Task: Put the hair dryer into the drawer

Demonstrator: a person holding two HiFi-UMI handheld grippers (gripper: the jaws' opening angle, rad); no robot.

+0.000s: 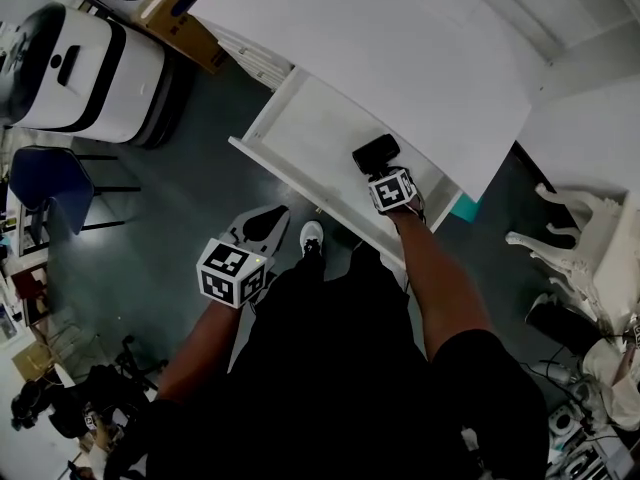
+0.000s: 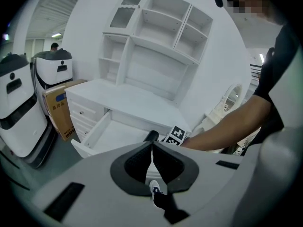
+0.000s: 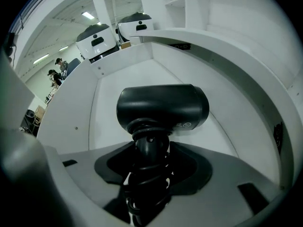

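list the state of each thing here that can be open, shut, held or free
drawer, pulled open
hair dryer, gripped by its handle, inside the drawer
right hand-held gripper, shut on the hair dryer
left hand-held gripper, shut, empty, outside the drawer

No legible text or numbers.

Dim, cool light; fisheye edges dark, overhead strips glaring.

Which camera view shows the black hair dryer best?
Right gripper view: the black hair dryer fills the centre, handle in the right gripper. Head view shows it small at the white drawer; left gripper view, only its tip.
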